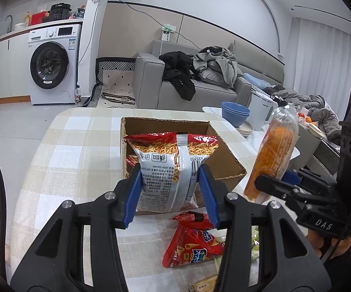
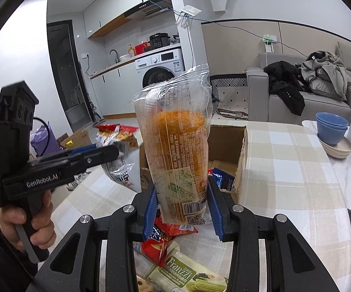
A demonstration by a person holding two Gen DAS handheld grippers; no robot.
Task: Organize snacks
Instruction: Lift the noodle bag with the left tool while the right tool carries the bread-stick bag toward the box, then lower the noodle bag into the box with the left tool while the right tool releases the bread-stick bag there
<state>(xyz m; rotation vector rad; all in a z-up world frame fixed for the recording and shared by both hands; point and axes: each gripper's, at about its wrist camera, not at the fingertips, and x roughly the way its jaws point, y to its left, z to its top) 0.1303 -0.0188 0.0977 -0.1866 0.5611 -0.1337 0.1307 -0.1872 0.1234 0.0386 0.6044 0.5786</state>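
My left gripper (image 1: 170, 192) is shut on a red and white bag of stick snacks (image 1: 168, 168), held upright over the near edge of an open cardboard box (image 1: 226, 155). My right gripper (image 2: 182, 209) is shut on a clear packet of orange floss bread (image 2: 178, 150), held upright just right of the box (image 2: 241, 150). The packet also shows in the left wrist view (image 1: 272, 155), with the right gripper (image 1: 280, 185) at its lower end. The left gripper (image 2: 90, 155) and its bag (image 2: 117, 138) show in the right wrist view. A blue packet (image 2: 221, 177) lies inside the box.
A red cone-snack bag (image 1: 190, 245) and a green Franzzi cookie pack (image 2: 187, 275) lie on the checked tablecloth (image 1: 78, 150) near me. Blue bowls (image 1: 235, 115) on a cream plate and a white kettle (image 1: 260, 109) stand at the far right. A grey sofa (image 1: 199, 90) is behind.
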